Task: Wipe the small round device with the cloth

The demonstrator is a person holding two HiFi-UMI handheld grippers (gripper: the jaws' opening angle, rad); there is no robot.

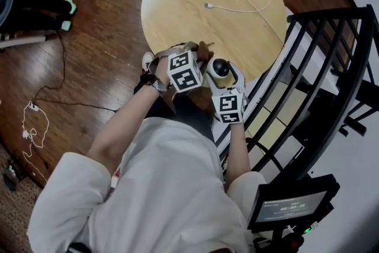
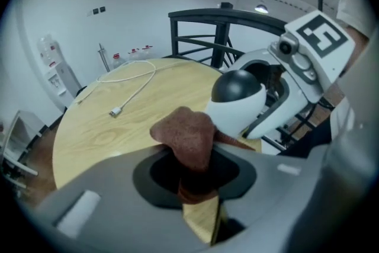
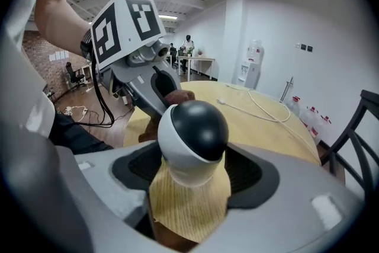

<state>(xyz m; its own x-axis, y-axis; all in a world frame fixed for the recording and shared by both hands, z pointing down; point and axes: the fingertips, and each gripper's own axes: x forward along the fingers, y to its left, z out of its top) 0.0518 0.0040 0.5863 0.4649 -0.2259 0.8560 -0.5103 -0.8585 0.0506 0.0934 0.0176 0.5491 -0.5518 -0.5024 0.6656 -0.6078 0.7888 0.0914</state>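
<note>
Holding device [image 3: 192,130] R gripper [image 3: 190,178], cloth [image 2: 186,134] L gripper [image 2: 195,178]

Open table [image 1: 177,15] around the white cable [image 1: 251,6]; black railing [image 1: 331,56] blocks the right.

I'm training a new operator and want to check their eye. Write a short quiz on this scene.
1. Multiple choice: what does the left gripper hold? A) sponge B) cloth C) brush
2. True or false: the device is clamped between the jaws of the right gripper.
3. Fill in: the white cable lies on the round ____.

Key: 1 B; 2 true; 3 table.
</note>
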